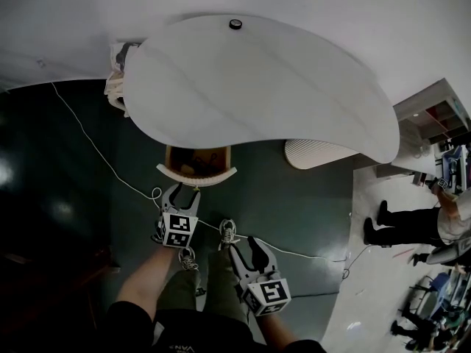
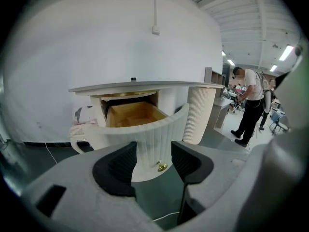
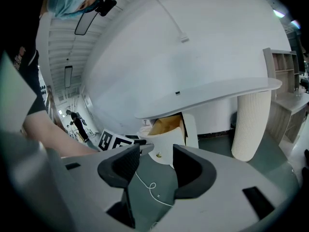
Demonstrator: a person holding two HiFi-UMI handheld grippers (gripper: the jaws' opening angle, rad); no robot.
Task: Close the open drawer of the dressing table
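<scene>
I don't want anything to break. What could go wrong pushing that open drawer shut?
The open left gripper points at the brass knob on the drawer; it might glance off that or the ribbed front. A white cable runs across the floor by the shoes, so stepping closer could snag it.

Looked like a big open lab or workshop hall, not a home: ribbed industrial ceiling (image 2: 251, 18) with strip lights (image 2: 287, 52), bare white wall (image 2: 96, 42) behind a lone dressing table (image 1: 257, 87), loose cable (image 1: 103, 155) across dark floor (image 1: 66, 197), person (image 2: 251, 100) standing beyond, open shelving (image 3: 282, 66).
</scene>
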